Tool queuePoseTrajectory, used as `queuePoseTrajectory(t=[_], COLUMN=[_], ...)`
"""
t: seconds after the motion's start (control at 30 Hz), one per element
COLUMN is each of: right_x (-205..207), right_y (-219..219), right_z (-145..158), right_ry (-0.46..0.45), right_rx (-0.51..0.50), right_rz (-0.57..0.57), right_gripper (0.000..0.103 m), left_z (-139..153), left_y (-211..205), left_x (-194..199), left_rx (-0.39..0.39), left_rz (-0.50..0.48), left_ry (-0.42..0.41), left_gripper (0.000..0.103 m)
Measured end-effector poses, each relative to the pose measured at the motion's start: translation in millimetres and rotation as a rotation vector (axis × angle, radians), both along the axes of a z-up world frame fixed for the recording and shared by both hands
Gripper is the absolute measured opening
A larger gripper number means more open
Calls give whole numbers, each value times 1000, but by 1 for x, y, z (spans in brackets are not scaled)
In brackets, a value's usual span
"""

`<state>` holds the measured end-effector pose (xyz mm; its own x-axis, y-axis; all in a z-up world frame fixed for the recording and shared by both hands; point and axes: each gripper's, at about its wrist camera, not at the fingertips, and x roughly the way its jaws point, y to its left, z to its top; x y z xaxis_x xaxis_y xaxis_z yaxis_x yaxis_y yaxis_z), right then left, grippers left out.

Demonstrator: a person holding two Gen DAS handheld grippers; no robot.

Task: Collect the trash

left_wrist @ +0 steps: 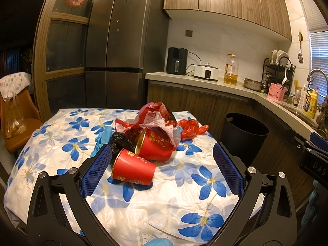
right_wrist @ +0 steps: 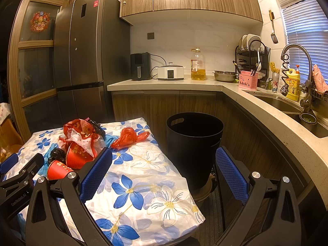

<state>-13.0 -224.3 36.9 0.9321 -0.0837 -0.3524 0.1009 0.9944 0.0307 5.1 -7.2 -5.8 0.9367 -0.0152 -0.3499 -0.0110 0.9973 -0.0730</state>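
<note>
Left of the black bin (right_wrist: 194,143), the trash lay heaped on the flowered table (left_wrist: 143,201): two red paper cups (left_wrist: 133,171) on their sides and some crumpled bags. The left gripper (left_wrist: 162,169) stood wide before them, likely to grasp. The right gripper (right_wrist: 164,176), also wide, held nothing.

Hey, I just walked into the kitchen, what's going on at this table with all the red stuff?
A person is holding two grippers over a flowered tablecloth, about to clear trash. The left gripper is open, lined up on a red paper cup lying on its side. Behind it sit a second red cup, crumpled bags and a blue glove. The right gripper is open and empty, facing the black bin beside the table.
</note>
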Motion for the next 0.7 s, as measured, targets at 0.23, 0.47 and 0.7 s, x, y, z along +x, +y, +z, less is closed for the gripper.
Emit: queuePoseTrajectory(t=[0.23,0.47,0.7], right_x=[-1,0,1], right_y=[-1,-1,-1], right_z=[2,2,2], right_ry=[-1,-1,-1], right_rx=[-2,-1,0], right_rz=[-2,-1,0], right_gripper=[98,98,98], left_z=[0,0,0], left_y=[-2,-2,-5], left_x=[0,0,2], left_rx=[-1,-4,-6], left_rz=[1,1,-1], left_ry=[-2,-2,-1], left_gripper=[98,98,98])
